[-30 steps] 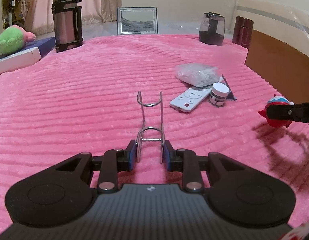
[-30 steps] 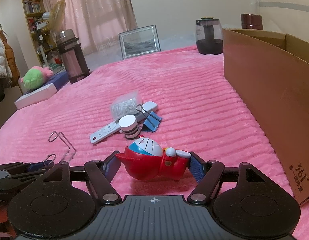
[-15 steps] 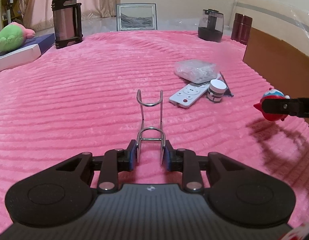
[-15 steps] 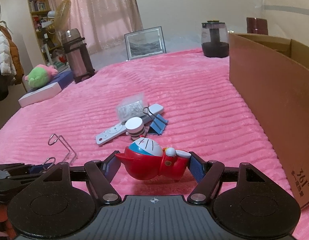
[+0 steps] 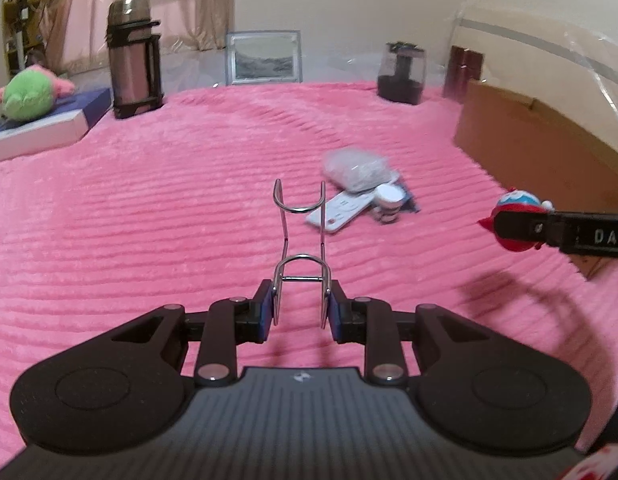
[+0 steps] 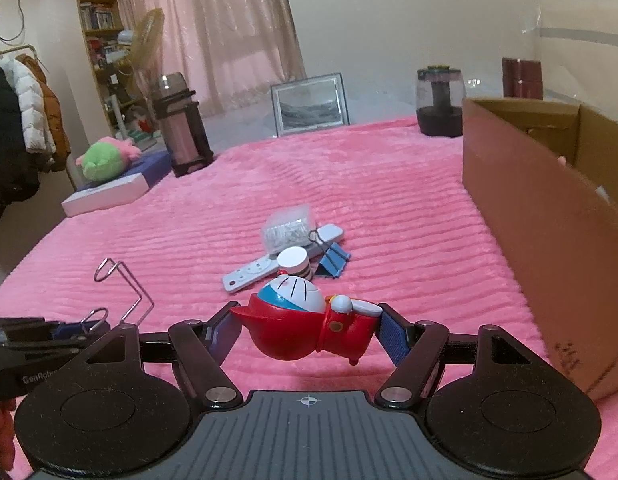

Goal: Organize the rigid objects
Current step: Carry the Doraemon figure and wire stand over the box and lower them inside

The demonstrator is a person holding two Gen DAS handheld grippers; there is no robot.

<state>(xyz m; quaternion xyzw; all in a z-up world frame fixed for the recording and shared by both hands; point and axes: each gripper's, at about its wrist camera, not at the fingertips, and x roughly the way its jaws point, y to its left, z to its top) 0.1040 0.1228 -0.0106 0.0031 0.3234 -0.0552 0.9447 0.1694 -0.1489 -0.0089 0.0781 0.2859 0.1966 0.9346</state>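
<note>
My left gripper [image 5: 300,312] is shut on a bent metal wire holder [image 5: 302,240] and holds it above the pink blanket. The holder also shows in the right wrist view [image 6: 123,292] at the lower left. My right gripper [image 6: 307,330] is shut on a red and blue Doraemon figure [image 6: 305,328], held above the blanket; it shows at the right edge of the left wrist view [image 5: 515,218]. An open cardboard box [image 6: 549,216] stands to the right. A white remote [image 6: 269,266], a small round jar [image 6: 295,262], a blue binder clip [image 6: 333,260] and a clear bag [image 6: 287,226] lie together mid-blanket.
At the back stand a steel thermos [image 5: 131,58], a framed picture [image 5: 263,58], a dark kettle [image 5: 401,74] and a dark red container [image 5: 463,72]. A green plush toy [image 5: 27,94] lies on a flat box [image 5: 37,132] at the left.
Both grippers have risen with their objects. The right gripper has moved forward and its view now looks over the box's rim. Grips are unchanged.
</note>
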